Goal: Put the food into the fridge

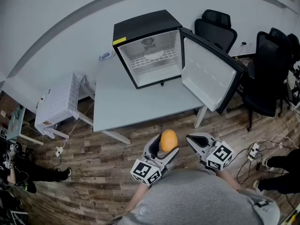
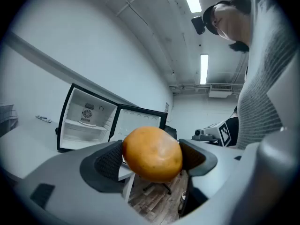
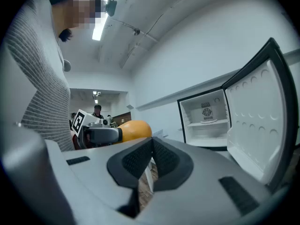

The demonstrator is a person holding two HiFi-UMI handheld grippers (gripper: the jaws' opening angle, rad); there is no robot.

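A round orange fruit [image 1: 168,140] sits between the pads of my left gripper [image 1: 162,147], held up in front of the person's body; the left gripper view shows the fruit [image 2: 152,153] pressed by both pads. My right gripper [image 1: 193,139] is beside it to the right, jaws shut with nothing in them, pads [image 3: 165,159] touching. The small black fridge [image 1: 148,48] stands on the grey table [image 1: 122,102] with its door [image 1: 209,75] swung open to the right; its white inside holds a wire shelf [image 1: 153,58]. The orange fruit [image 3: 130,130] shows in the right gripper view too.
Black office chairs [image 1: 269,64] stand right of the fridge door. A white tiled side table [image 1: 58,102] is at the left. Cables and a power strip [image 1: 254,150] lie on the wooden floor at the right. A small object [image 1: 105,56] lies on the table behind the fridge.
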